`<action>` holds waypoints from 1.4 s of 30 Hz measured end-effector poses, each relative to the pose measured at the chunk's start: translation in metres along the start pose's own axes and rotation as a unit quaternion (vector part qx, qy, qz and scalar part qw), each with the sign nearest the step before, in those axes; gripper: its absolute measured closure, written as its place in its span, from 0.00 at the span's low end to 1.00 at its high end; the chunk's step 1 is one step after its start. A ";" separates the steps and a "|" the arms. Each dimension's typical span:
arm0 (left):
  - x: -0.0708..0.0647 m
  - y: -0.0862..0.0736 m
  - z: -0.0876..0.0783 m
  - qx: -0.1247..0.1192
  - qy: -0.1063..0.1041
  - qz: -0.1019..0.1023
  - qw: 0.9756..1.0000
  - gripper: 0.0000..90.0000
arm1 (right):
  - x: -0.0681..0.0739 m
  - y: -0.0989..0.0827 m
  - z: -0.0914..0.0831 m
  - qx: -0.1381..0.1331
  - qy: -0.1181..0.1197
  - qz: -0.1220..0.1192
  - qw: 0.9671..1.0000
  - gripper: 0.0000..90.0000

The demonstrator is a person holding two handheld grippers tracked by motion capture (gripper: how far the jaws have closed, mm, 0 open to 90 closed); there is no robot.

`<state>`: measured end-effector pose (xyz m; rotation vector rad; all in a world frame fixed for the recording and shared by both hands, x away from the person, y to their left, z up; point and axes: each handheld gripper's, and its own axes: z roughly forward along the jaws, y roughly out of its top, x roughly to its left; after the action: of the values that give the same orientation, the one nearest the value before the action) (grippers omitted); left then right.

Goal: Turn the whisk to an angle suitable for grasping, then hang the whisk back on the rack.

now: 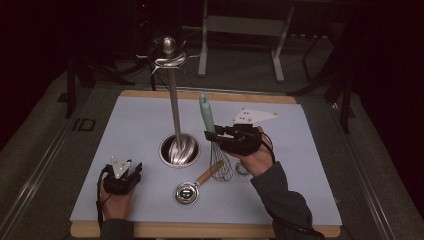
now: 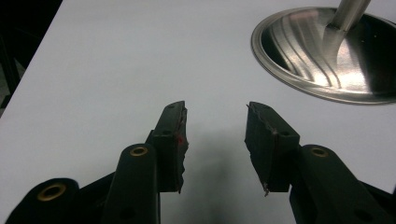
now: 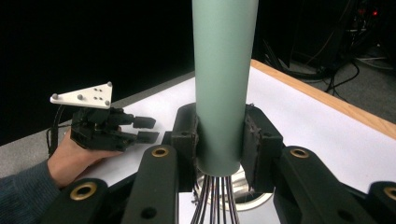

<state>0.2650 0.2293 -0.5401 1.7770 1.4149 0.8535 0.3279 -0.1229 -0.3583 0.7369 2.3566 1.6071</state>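
Observation:
A whisk with a pale green handle (image 1: 207,114) and wire loops (image 1: 221,163) stands upright, handle up, right of the stand. My right gripper (image 1: 212,134) is shut on the handle low down, just above the wires. In the right gripper view the green handle (image 3: 224,84) sits pressed between both pads of that gripper (image 3: 219,140). My left gripper (image 1: 131,169) rests at the mat's front left, open and holding nothing. In its own view the left gripper (image 2: 215,135) has only bare mat between its jaws.
A tall metal hook stand (image 1: 173,100) rises from a round steel base (image 1: 179,150) at the mat's middle; that base (image 2: 322,51) lies ahead and right of the left gripper. A small metal cup with a wooden handle (image 1: 187,192) lies near the front. Dark floor and table legs lie beyond.

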 end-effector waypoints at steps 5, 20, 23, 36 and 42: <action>0.000 0.000 0.000 0.002 0.000 -0.001 1.000 0.65 | 0.003 0.005 0.001 -0.006 0.000 -0.007 1.000 0.77; 0.000 0.000 0.000 0.002 0.001 0.000 1.000 0.65 | 0.005 0.021 0.002 -0.030 0.001 -0.018 0.999 0.77; 0.000 0.000 0.000 0.003 0.001 0.000 1.000 0.65 | 0.005 0.024 0.002 -0.033 0.001 -0.022 0.999 0.77; 0.000 0.000 0.000 0.003 0.001 0.001 1.000 0.65 | 0.005 0.036 -0.001 -0.052 0.009 -0.029 0.998 0.77; 0.000 0.000 0.000 0.003 0.001 0.001 1.000 0.65 | 0.007 0.044 0.000 -0.060 0.014 -0.033 0.998 0.77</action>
<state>0.2654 0.2292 -0.5400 1.7828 1.4196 0.8520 0.3340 -0.1070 -0.3174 0.6097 2.2557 1.7242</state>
